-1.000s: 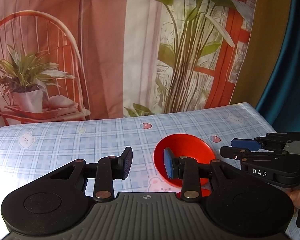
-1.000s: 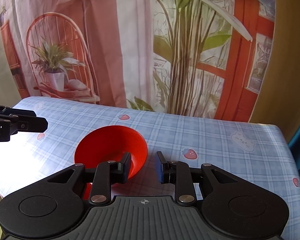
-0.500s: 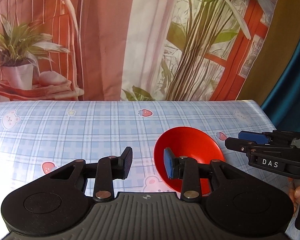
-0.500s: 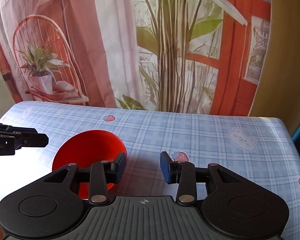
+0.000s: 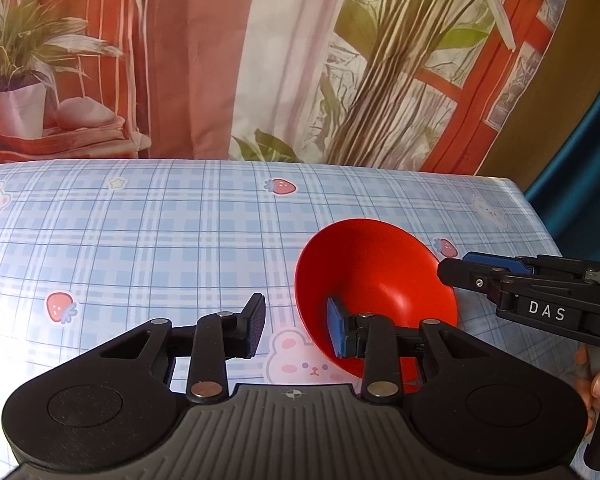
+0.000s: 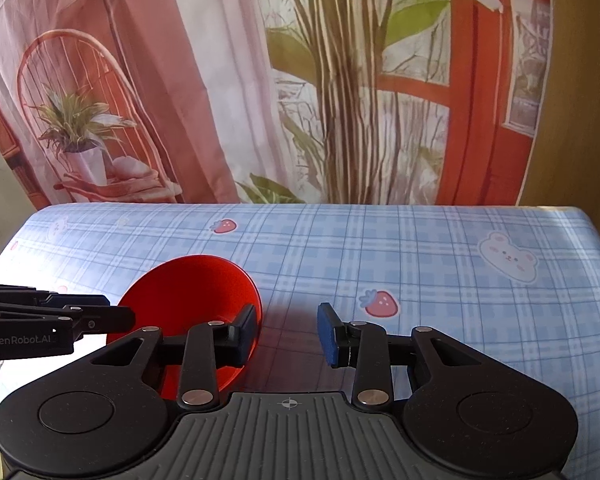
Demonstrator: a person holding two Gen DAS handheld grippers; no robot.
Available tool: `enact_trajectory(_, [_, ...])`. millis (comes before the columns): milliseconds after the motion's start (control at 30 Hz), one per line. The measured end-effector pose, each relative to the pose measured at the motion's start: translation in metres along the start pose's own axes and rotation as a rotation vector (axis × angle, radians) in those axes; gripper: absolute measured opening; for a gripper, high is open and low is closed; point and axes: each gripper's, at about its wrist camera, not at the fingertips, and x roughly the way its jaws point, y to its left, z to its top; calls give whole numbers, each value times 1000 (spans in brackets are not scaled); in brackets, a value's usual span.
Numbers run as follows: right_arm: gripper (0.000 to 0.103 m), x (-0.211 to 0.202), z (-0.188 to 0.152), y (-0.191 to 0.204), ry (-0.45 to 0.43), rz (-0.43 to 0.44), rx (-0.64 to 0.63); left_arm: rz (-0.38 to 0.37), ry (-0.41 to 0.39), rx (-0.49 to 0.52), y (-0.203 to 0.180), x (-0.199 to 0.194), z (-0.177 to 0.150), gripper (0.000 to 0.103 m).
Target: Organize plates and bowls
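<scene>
**Red bowl tilted between both grippers**

Bench [image 5: 148, 240], blue plaid cloth, bare apart from one red bowl [image 5: 374, 280] at its near middle. The bowl stands tipped on edge, seemingly propped, its hollow facing the left camera. Left gripper [image 5: 296, 330]: fingers partly open, nothing clamped; the blue pad sits before the bowl's hollow. Right gripper [image 6: 286, 330]: its gap has just narrowed yet stands partly open, empty, the dark pad by the bowl's rim. Probably bracketing the bowl for a two-handed lift.
</scene>
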Motion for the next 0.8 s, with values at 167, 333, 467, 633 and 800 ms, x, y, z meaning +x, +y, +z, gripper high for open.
enact_trajectory(167, [20, 3, -3, 0, 10, 33, 17, -26, 3, 23, -6, 3, -5, 20])
enact_trajectory(333, [6, 5, -7, 5, 25, 39, 3, -45, 4, 23, -8, 1, -6, 18])
enact_trajectory(467, [6, -2, -5, 7, 10, 31, 8, -45, -16, 37, -12, -13, -2, 18])
enact_trajectory(633, [6, -24, 1, 13, -23, 31, -5, -45, -57, 49, -20, -38, 3, 18])
enact_trajectory(800, [6, -51, 2, 24, -51, 26, -19, -40, -90, 71, -28, -65, -3, 18])
